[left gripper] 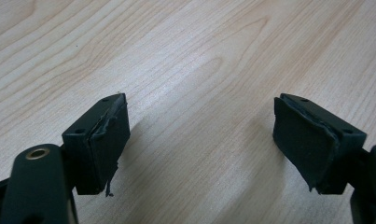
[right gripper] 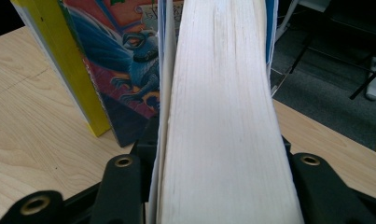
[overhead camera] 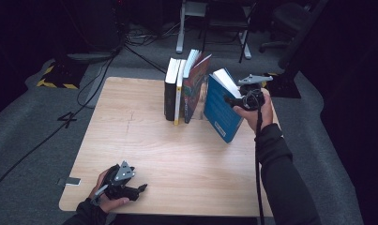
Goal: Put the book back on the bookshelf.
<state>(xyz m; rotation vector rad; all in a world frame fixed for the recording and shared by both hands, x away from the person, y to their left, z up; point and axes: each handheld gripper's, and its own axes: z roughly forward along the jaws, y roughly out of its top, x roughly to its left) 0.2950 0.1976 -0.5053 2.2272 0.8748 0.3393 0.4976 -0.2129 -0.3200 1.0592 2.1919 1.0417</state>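
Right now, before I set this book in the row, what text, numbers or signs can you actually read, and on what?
"4": dark numeral marked on the grey floor, left of the table.
Red illustrated book: green lettering at the cover's top edge, cut off, unreadable.
Blue book, held in the right gripper: pale print along the spine, too small to read.
Black book and yellow-spined book: nothing legible.
Left gripper: no marking.

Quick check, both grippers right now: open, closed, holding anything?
Left gripper: open, holding nothing, low over the table.
Right gripper: closed on the blue book, tilted beside the row of books.
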